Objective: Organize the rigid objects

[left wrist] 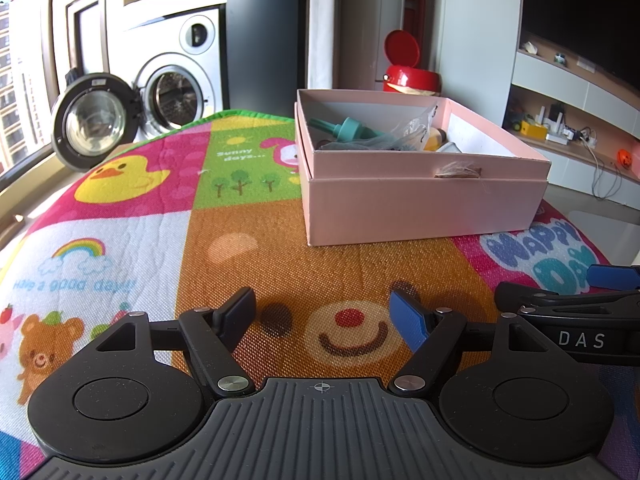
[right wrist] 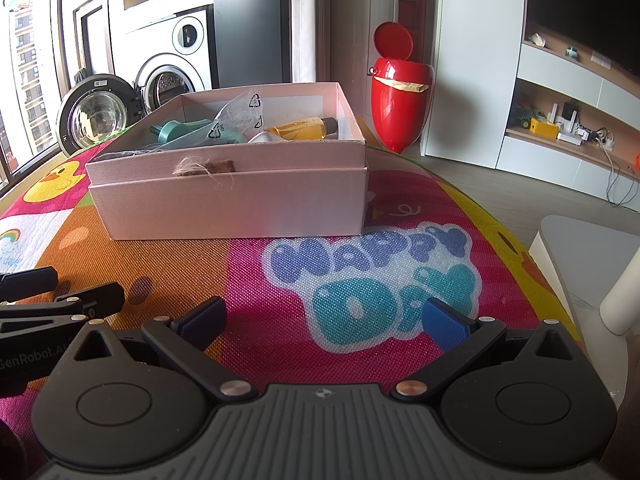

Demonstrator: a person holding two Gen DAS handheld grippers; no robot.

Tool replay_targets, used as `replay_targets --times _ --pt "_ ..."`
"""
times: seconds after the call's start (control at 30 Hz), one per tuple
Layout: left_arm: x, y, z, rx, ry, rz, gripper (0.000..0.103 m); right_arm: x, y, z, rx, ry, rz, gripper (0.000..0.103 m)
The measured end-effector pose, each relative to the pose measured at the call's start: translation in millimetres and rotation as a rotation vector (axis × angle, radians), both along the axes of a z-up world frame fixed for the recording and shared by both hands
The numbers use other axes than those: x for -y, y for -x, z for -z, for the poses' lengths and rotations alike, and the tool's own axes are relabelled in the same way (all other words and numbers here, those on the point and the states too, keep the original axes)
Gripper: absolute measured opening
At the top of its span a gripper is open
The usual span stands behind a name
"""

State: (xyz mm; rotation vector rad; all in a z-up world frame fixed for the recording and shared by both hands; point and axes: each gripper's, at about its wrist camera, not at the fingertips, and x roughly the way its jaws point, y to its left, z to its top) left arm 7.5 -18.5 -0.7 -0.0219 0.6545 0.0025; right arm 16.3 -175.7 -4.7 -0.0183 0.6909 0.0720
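Note:
A pink cardboard box (left wrist: 420, 200) stands on a colourful play mat (left wrist: 248, 220), nested in its lid. It holds a teal plastic tool (left wrist: 348, 128), a clear plastic bag (right wrist: 240, 114), a yellow bottle (right wrist: 304, 128) and other items I cannot make out. My left gripper (left wrist: 324, 312) is open and empty, low over the mat in front of the box. My right gripper (right wrist: 326, 316) is open and empty beside it, over the "Happy Day" print. The box also shows in the right wrist view (right wrist: 232, 208).
A red bin (right wrist: 400, 92) with its lid up stands behind the mat. A washing machine (left wrist: 176, 88) with an open door is at the back left. White shelving (right wrist: 568, 128) is at the right. A white stool (right wrist: 592, 256) stands by the mat's right edge.

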Motion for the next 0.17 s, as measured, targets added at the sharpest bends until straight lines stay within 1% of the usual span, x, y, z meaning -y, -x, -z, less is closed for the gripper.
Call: replay_targets --times 0.17 --pt "-0.9 -0.2 0.0 0.002 0.003 0.0 0.08 -0.1 0.1 -0.2 0.0 0.0 0.0 0.103"
